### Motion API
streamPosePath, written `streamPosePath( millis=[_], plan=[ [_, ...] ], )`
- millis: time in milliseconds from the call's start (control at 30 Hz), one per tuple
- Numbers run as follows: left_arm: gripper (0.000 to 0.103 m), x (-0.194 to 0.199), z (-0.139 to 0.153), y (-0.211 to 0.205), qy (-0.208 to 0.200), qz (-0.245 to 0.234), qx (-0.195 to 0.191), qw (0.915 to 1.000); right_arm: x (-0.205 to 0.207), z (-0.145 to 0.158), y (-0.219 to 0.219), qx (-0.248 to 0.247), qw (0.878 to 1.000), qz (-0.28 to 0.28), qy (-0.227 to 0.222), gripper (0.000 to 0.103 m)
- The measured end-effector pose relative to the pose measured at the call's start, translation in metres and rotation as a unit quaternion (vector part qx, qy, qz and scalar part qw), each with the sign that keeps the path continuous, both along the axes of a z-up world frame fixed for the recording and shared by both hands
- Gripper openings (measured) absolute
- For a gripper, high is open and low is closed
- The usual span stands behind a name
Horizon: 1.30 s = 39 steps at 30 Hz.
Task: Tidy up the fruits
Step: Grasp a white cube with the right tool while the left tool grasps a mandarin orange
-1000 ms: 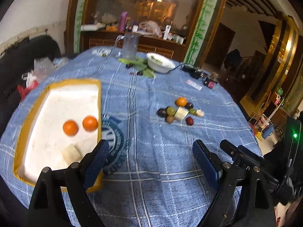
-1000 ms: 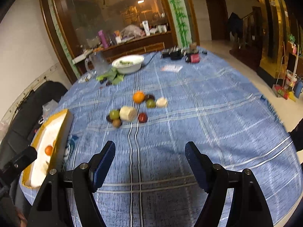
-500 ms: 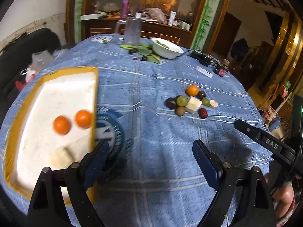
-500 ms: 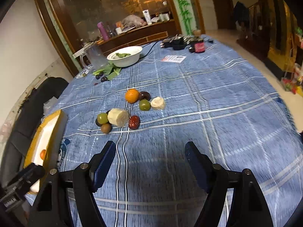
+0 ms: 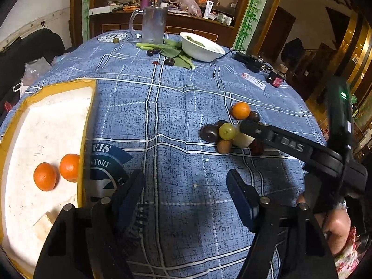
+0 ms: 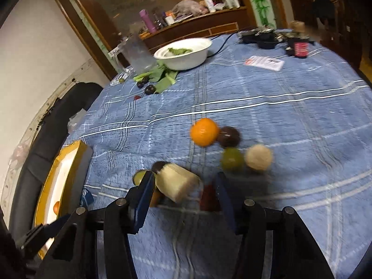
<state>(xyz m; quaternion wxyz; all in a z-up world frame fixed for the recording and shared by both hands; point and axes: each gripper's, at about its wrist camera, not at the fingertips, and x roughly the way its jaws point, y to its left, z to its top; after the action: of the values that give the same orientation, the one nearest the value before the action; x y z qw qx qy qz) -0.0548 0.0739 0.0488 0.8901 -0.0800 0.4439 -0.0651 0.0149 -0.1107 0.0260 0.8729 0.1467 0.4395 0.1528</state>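
Two oranges [image 5: 55, 172] sit side by side in the white tray [image 5: 46, 121] with the yellow rim, at the left of the left wrist view. A pale chunk [image 5: 44, 224] lies low in the same tray. The left gripper [image 5: 186, 193] is at the bottom middle of that view, over the bare blue checked cloth of the table [image 5: 162, 107]. Its jaws are closing and nothing is between them. Right of the middle lies a small heap of fruit: a dark plum [image 5: 208, 133], a green fruit [image 5: 227, 131], a small brown fruit [image 5: 224, 146] and an orange [image 5: 241, 110]. The right gripper's black arm reaches in from the right edge and covers part of the heap. A white bowl [image 5: 201, 46] and a clear jug [image 5: 153, 24] stand at the top.

In the blurred right wrist view, the right gripper [image 6: 183, 186] is at the bottom middle. Its jaws are closing around a pale block of fruit [image 6: 177, 182], but the pads do not press it yet. A dark red fruit [image 6: 209, 196] lies just beside the block, near the right finger.
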Motion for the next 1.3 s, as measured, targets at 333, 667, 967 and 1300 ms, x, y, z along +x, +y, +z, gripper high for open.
streamPosePath(
  millis=[333, 667, 967, 1300],
  plan=[
    [0.073, 0.013, 0.004, -0.01, 0.003, -0.017, -0.006, 0.9998, -0.022, 0.003, -0.009, -0.002, 0.999, 0.035, -0.003, 0.041],
    [0.072, 0.092, 0.026, -0.069, -0.006, -0.088, 0.019, 0.996, -0.041, -0.003, -0.043, 0.074, 0.997, 0.029, -0.025, 0.041],
    [0.064, 0.163, -0.028, -0.105, 0.053, -0.121, -0.03, 0.9907, -0.044, 0.001, -0.042, 0.08, 0.996, 0.036, -0.032, 0.042],
    [0.038, 0.164, -0.034, -0.111, 0.056, -0.125, -0.06, 0.9887, -0.044, 0.0, -0.041, 0.084, 0.995, 0.044, -0.031, 0.042]
  ],
)
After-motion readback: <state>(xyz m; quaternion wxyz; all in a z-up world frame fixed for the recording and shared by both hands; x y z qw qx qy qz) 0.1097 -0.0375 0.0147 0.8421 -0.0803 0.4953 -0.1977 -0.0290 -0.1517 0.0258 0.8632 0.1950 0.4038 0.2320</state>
